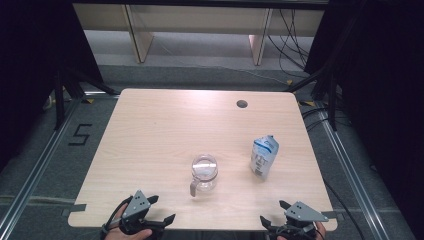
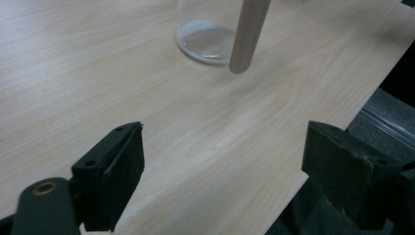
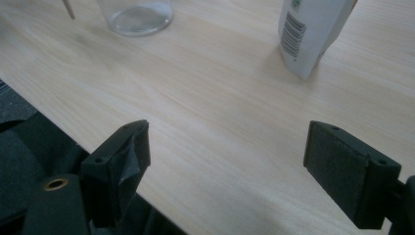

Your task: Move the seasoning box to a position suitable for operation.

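Observation:
A clear glass pitcher [image 1: 204,172] with a brownish handle [image 1: 194,187] stands upright on the wooden table [image 1: 150,135], a little front of centre. Right of it stands a white and blue pouch [image 1: 263,156]. My left gripper [image 1: 161,210] is at the table's front left edge, open and holding nothing. In the left gripper view the pitcher [image 2: 205,34] and its handle [image 2: 247,34] stand ahead of the open jaws. My right gripper [image 1: 272,213] is at the front right edge, open too. In the right gripper view the pouch [image 3: 311,32] and the pitcher [image 3: 136,15] lie beyond the wide jaws.
A round cable hole [image 1: 242,104] is near the table's far right edge. Black curtains flank the table and a metal floor rail [image 1: 350,170] runs along its right side. Cables [image 1: 295,45] lie on the floor behind.

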